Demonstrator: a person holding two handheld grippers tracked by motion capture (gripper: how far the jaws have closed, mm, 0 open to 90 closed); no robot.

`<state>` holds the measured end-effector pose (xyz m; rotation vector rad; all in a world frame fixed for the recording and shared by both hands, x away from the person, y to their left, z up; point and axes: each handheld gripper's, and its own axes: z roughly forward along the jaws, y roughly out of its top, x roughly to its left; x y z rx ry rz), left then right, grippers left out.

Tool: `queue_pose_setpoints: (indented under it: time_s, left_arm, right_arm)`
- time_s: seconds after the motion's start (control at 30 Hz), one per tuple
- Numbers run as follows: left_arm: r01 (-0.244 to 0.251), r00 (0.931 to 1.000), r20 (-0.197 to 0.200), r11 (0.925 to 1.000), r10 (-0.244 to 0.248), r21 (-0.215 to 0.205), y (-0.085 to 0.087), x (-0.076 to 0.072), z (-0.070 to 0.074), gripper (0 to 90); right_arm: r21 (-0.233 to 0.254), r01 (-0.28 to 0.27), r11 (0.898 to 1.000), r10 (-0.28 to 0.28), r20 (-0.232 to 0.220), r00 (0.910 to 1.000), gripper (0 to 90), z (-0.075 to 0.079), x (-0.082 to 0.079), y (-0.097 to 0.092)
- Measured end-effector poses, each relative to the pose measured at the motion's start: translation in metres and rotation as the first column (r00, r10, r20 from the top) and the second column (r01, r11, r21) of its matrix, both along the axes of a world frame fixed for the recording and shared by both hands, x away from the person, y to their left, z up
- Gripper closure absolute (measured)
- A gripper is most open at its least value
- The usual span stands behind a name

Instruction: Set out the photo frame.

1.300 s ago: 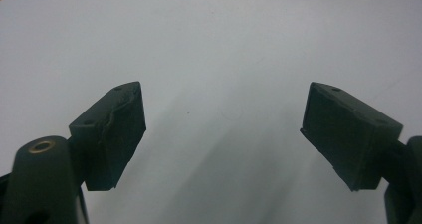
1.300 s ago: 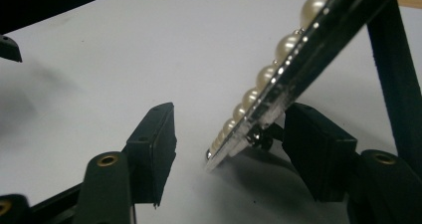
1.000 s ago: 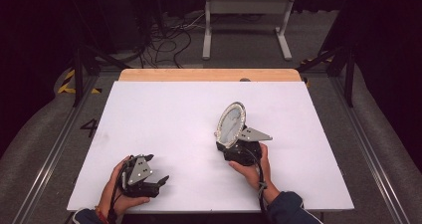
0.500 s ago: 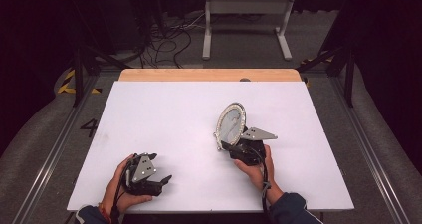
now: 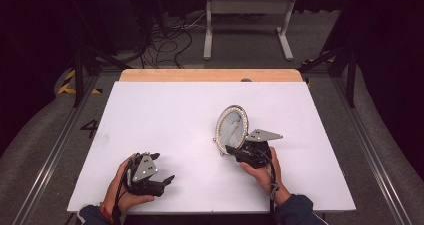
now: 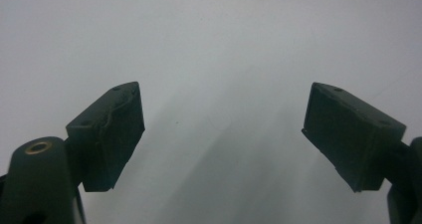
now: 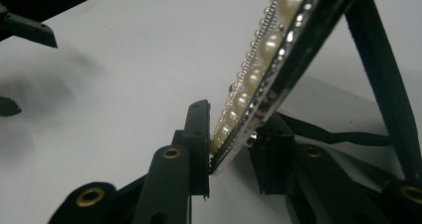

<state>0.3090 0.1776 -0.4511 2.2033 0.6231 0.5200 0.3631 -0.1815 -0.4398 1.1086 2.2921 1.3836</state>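
On the white table, right gripper closing onto pearl-rimmed oval frame, left gripper spread wide, empty.

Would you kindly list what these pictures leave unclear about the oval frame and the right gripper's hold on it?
- Oval frame, high view: its picture is too small to read.
- Stand, right gripper view: its top is cut off by the edge.
- Right gripper: jaws have just been closing around the frame's rim; firm contact is unclear.

Lab: floor cables, rails
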Motion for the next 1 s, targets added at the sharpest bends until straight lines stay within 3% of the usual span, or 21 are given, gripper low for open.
queue_pose_setpoints:
  time_s: [0.2, 0.3, 0.47, 0.6, 0.67, 0.77, 0.87, 1.0]
  left_arm:
    - [0.004, 1.0, -0.001, 0.9999, -0.004, -0.011, -0.001, 0.002, 0.001, 16.6]
    - [0.007, 1.0, -0.004, 0.9999, -0.007, -0.008, -0.002, 0.002, 0.001, 16.6]
    - [0.017, 0.9998, -0.012, 0.9994, -0.018, -0.03, -0.01, 0.01, 0.002, 16.6]
    - [0.032, 0.9995, -0.002, 0.9987, -0.033, -0.04, -0.021, 0.021, 0.007, 16.4]
    - [0.039, 0.9992, -0.008, 0.9983, -0.04, -0.042, -0.026, 0.028, 0.007, 16.5]
    - [0.045, 0.9988, -0.017, 0.9981, -0.046, -0.041, -0.032, 0.037, 0.006, 16.6]
    - [0.045, 0.9985, -0.03, 0.9977, -0.047, -0.05, -0.038, 0.048, 0.007, 16.6]
    - [0.02, 0.9993, -0.029, 0.9988, -0.021, -0.045, -0.049, 0.061, 0.007, 16.9]
  right_arm:
    - [-0.011, -0.007, 1.0, 0.008, 0.02, 0.9998, 71.2, 0.0, -0.002, -0.001]
    - [-0.008, -0.002, 1.0, 0.002, 0.04, 0.9992, 66.5, 0.0, -0.003, 0.001]
    - [0.007, 0.019, 1.0, -0.019, 0.035, 0.9992, 63.0, -0.006, 0.0, 0.008]
    - [-0.001, 0.044, 0.999, -0.044, 0.039, 0.9983, 67.6, -0.012, 0.002, 0.015]
    - [0.019, 0.042, 0.999, -0.042, 0.009, 0.9991, 71.3, -0.014, 0.005, 0.013]
    - [0.003, 0.036, 0.999, -0.036, 0.011, 0.9993, 71.7, -0.013, 0.006, 0.013]
    - [0.008, 0.02, 1.0, -0.02, -0.019, 0.9996, 75.9, -0.012, 0.007, 0.011]
    - [0.012, -0.017, 1.0, 0.017, -0.053, 0.9984, 77.9, -0.01, 0.009, 0.006]
